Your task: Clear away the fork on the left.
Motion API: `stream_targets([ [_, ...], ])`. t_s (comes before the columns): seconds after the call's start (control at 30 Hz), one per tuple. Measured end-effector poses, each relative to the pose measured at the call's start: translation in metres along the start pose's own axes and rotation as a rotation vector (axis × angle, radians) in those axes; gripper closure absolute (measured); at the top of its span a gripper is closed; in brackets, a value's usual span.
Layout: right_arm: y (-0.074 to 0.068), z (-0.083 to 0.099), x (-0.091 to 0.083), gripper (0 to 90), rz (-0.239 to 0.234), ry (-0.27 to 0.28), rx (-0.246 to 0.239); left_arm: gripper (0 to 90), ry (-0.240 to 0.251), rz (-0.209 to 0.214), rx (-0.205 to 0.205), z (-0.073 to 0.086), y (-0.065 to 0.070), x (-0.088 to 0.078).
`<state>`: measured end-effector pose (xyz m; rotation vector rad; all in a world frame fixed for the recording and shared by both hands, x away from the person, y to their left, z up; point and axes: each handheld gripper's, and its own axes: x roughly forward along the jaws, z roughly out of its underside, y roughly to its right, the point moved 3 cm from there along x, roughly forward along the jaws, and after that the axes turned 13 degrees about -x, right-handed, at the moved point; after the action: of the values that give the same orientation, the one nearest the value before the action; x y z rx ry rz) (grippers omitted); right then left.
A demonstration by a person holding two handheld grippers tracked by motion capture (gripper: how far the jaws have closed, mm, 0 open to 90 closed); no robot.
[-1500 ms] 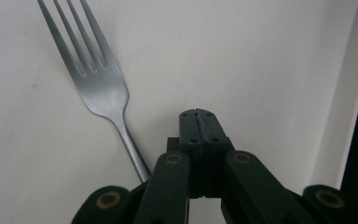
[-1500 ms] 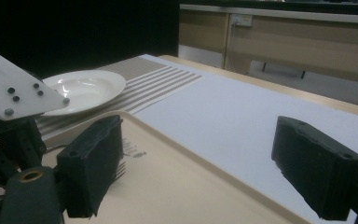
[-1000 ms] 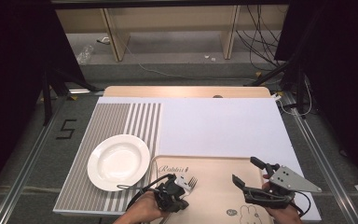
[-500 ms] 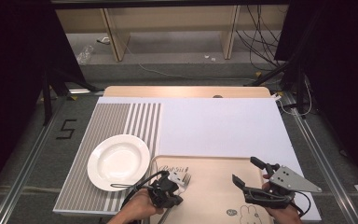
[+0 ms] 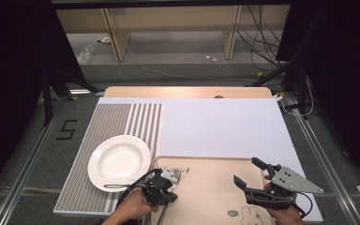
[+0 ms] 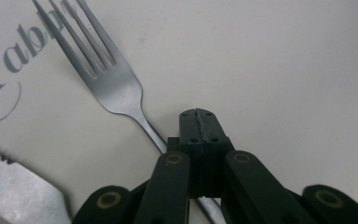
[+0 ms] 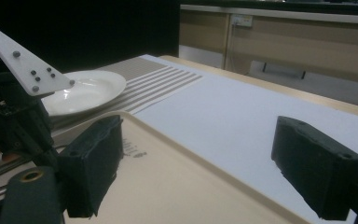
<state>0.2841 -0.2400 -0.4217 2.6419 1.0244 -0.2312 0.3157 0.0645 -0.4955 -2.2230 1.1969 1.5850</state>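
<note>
A metal fork lies low over the beige tray near its left end, tines pointing away from me. My left gripper is shut on the fork's handle. In the left gripper view the jaws meet over the handle of the fork, and a knife blade lies beside it on the tray. My right gripper hovers open over the tray's right part with nothing between its jaws. A white plate rests on the striped mat left of the tray.
A white sheet covers the table behind the tray. The right gripper view shows the plate, the tray rim and the left gripper's grey plate at its left edge. Cables and shelving stand beyond the table's far edge.
My left gripper has shifted a little to the left over the tray, and the fork has moved with it. The right gripper has stayed where it was.
</note>
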Motion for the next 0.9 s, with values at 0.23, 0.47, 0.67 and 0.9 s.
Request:
stream_targets([
  [0.23,0.0,0.0,0.0,17.4,0.0,0.001,0.0,89.6,0.008,-0.005,-0.026,0.001,-0.009,-0.004],
  [0.47,0.0,0.0,0.0,17.4,0.0,0.0,-0.001,89.6,0.015,-0.02,-0.047,0.003,-0.017,-0.007],
  [0.67,0.0,0.0,0.0,17.4,-0.001,0.001,-0.001,89.6,0.014,-0.022,-0.058,0.007,-0.022,-0.011],
  [0.9,-0.001,0.0,0.0,17.4,-0.004,-0.003,0.0,89.5,0.011,-0.019,-0.064,0.009,-0.025,-0.013],
])
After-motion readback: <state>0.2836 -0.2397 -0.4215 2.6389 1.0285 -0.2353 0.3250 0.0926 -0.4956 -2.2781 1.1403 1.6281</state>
